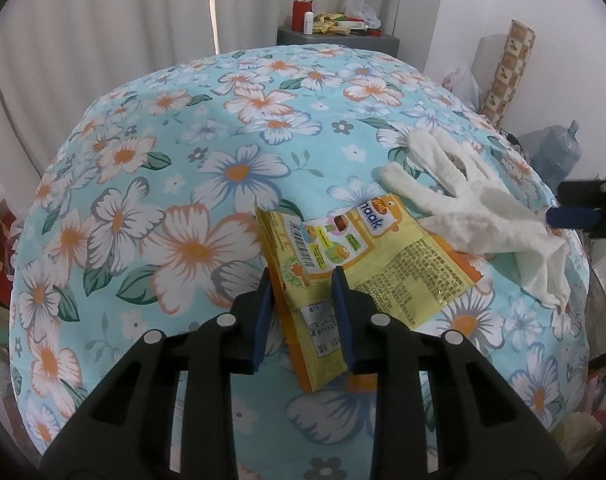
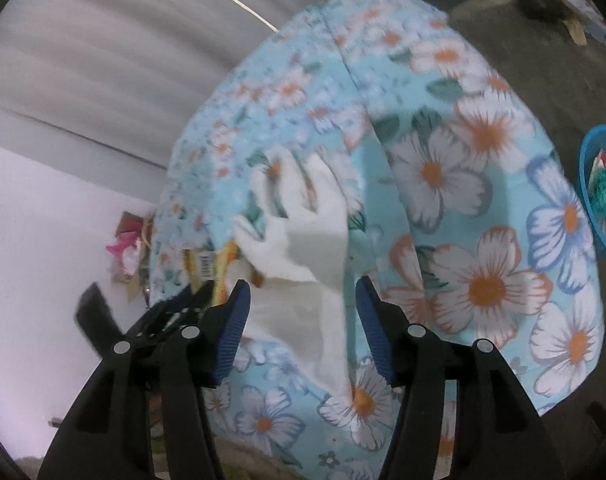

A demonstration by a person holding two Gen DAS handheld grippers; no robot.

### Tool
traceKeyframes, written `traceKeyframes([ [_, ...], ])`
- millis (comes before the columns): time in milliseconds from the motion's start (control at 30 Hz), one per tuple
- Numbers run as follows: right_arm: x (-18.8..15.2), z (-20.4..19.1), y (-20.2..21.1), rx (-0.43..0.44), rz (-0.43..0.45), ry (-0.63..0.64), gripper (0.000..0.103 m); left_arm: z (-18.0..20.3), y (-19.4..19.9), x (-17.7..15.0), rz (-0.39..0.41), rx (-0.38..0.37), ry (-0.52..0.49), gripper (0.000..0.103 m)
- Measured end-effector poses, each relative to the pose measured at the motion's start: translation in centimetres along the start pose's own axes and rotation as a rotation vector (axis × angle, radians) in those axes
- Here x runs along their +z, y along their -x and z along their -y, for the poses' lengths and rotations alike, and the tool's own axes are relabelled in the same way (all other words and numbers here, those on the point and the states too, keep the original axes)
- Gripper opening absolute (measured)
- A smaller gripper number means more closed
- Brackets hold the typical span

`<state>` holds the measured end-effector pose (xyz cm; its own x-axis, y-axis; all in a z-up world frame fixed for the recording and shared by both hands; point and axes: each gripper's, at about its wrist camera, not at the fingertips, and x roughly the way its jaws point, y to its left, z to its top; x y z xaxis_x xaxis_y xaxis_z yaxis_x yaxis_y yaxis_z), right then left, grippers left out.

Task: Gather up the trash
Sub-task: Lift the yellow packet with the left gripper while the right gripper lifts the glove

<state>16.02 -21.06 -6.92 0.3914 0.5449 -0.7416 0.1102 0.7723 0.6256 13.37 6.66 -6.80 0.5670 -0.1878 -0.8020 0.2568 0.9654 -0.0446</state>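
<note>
A yellow snack wrapper (image 1: 367, 256) lies crumpled on the floral bedsheet (image 1: 175, 168). My left gripper (image 1: 301, 280) is shut on its folded near edge, blue pads pressing from both sides. A white glove (image 1: 475, 200) lies just right of the wrapper, overlapping its corner. In the right wrist view the glove (image 2: 303, 232) runs between the spread fingers of my right gripper (image 2: 303, 292), which is open; the pads stand clear of the fabric. One blue pad (image 1: 571, 216) of that gripper shows at the glove's cuff. My left gripper (image 2: 195, 296) and the wrapper (image 2: 205, 266) appear at the left.
A blue bin (image 2: 583, 160) holding scraps stands on the floor beside the bed. A grey bedside table (image 1: 339, 42) with a red flask and packets is behind the bed. A patterned roll (image 1: 511, 72) and plastic bags lean at the right wall. Curtains hang behind.
</note>
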Motion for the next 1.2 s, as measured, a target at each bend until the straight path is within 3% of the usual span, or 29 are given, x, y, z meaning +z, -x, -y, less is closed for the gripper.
traceKeyframes([
  [467, 0.3, -0.4, -3.0, -0.075, -0.042, 0.009, 0.04, 0.1, -0.1, 0.1, -0.001, 0.001, -0.002, 0.026],
  [700, 0.2, -0.6, -3.2, -0.104, -0.046, 0.027, 0.028, 0.1, 0.0, 0.0, -0.001, 0.001, 0.002, 0.026],
  [900, 0.1, -0.6, -3.4, -0.092, -0.046, 0.017, 0.011, -0.1, -0.1, 0.1, 0.003, -0.003, 0.012, 0.026],
  [1033, 0.0, -0.8, -2.9, -0.073, -0.024, 0.01, 0.006, -0.5, 0.2, 0.1, 0.017, -0.007, 0.018, 0.016],
  [1200, -0.3, -1.7, -0.9, -0.045, 0.032, 0.027, 0.005, -0.6, 1.2, 0.3, 0.037, -0.026, 0.017, 0.01],
])
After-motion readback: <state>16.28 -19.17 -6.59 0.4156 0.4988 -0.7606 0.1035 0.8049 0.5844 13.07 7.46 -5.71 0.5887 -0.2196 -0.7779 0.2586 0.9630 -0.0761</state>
